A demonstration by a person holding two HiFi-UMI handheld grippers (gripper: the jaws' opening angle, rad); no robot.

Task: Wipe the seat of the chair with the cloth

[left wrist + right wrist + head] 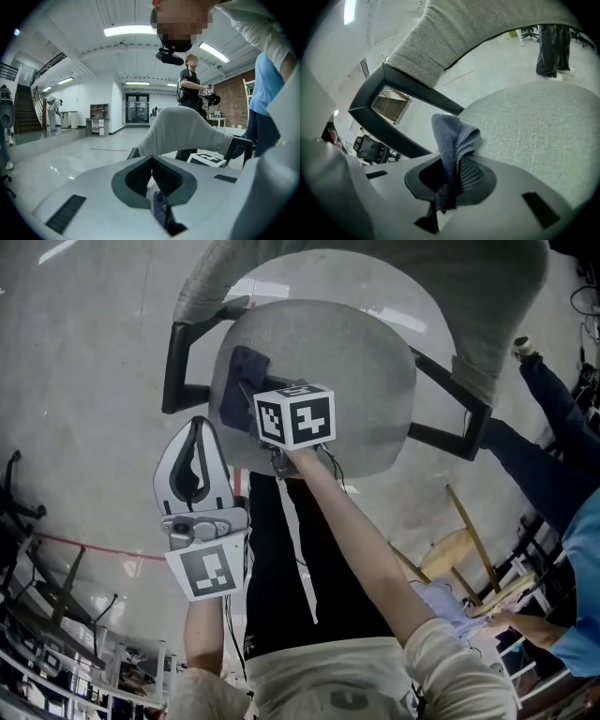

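The chair's grey fabric seat (pixel 347 371) fills the middle of the head view, with black armrests (pixel 178 362) on both sides and the grey backrest (pixel 469 315) beyond. My right gripper (pixel 255 390) is over the seat's left part, shut on a dark blue cloth (pixel 240 373) that rests on the fabric. In the right gripper view the cloth (pixel 452 136) bunches up out of the gripper (pixel 452 176) above the seat (pixel 534 126). My left gripper (pixel 197 432) hangs off the seat's near left edge, shut and holding nothing. Its own view shows the gripper (pixel 151 161) pointing at the backrest (pixel 183 129).
A person in blue (pixel 577 549) stands at the right beside a wooden stool (pixel 464 549). Black chair bases (pixel 33 521) sit at the left, past a red floor line (pixel 94 547). Another person (pixel 190 89) stands beyond the chair.
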